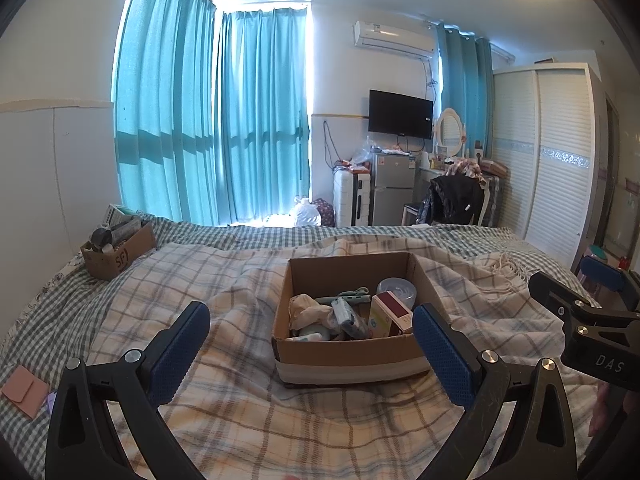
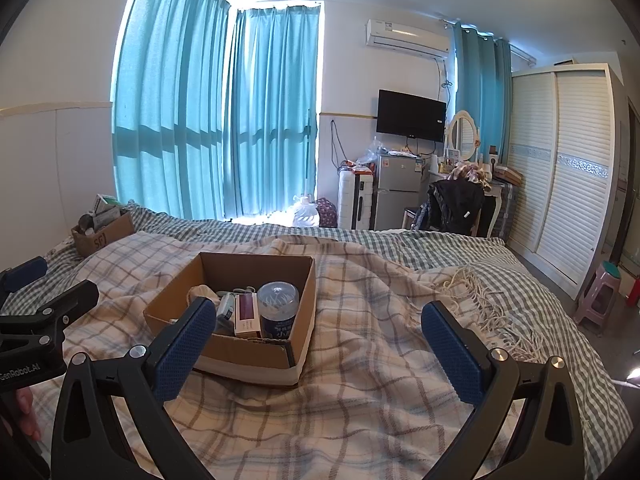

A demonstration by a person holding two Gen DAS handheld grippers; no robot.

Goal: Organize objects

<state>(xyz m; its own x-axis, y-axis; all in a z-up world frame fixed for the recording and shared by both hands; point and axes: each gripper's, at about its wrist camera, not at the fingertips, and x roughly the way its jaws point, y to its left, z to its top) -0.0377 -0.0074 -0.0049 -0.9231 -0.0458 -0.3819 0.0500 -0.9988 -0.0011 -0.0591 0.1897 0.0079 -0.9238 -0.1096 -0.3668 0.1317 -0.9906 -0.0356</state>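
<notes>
An open cardboard box (image 1: 348, 354) sits on the plaid blanket in the middle of the bed; it also shows in the right wrist view (image 2: 248, 356). It holds a red-and-white carton (image 1: 394, 312), a clear round jar (image 2: 278, 300), a crumpled cloth (image 1: 306, 312) and small packets. My left gripper (image 1: 312, 354) is open and empty, just short of the box's near wall. My right gripper (image 2: 316, 346) is open and empty, to the right of the box. A pink pouch (image 1: 24, 390) lies at the bed's left edge.
A second small cardboard box (image 1: 118, 254) full of items stands at the bed's far left. Beyond the bed are teal curtains, a suitcase, a small fridge (image 1: 392, 188), a chair with clothes and a white wardrobe (image 2: 560, 172). A stool (image 2: 600, 298) stands on the right.
</notes>
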